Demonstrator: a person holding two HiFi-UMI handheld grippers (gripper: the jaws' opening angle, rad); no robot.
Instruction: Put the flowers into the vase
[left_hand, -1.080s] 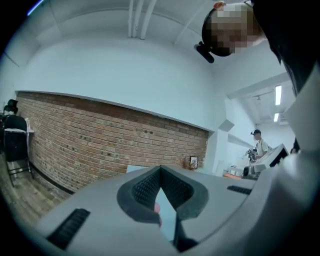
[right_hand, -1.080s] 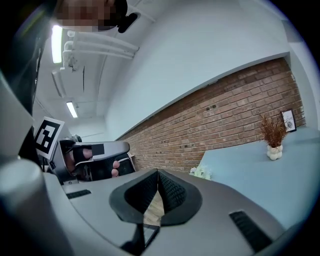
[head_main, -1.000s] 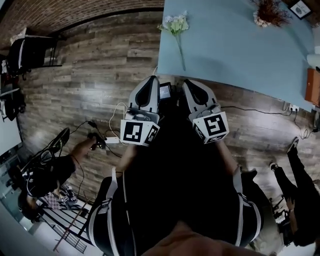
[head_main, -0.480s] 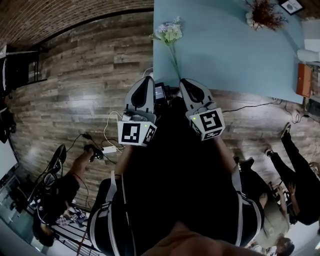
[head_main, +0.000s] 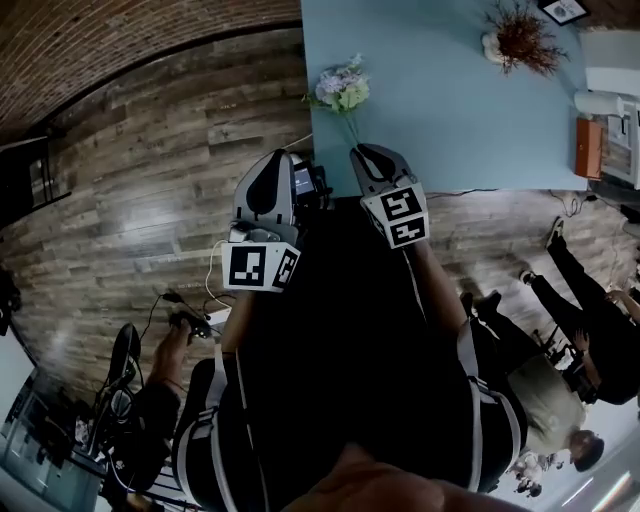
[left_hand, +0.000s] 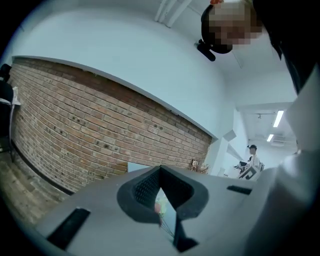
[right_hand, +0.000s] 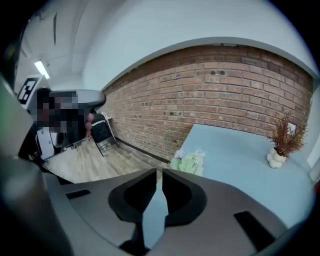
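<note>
A bunch of pale purple and green flowers (head_main: 340, 90) lies at the left edge of the blue table (head_main: 450, 110), its stem pointing toward me. A white vase (head_main: 492, 45) holding dried brown sprigs stands at the table's far right. My right gripper (head_main: 362, 152) is shut and empty, its tip at the table's near edge by the stem's end. The right gripper view has the flowers (right_hand: 189, 161) just past the closed jaws (right_hand: 160, 172) and the vase (right_hand: 274, 159) further back. My left gripper (head_main: 283, 155) is shut and empty over the floor, left of the table; its tips (left_hand: 160, 169) meet.
An orange box (head_main: 587, 148) and white items sit at the table's right end. Cables and a seated person (head_main: 160, 360) are on the wood floor at lower left, other people (head_main: 590, 300) at right. A brick wall runs behind the table, with a chair (right_hand: 102, 131) nearby.
Both grippers have moved forward toward the table. The right one has tipped downward and now reaches the table's near edge by the flower stem. The flowers and vase lie unmoved.
</note>
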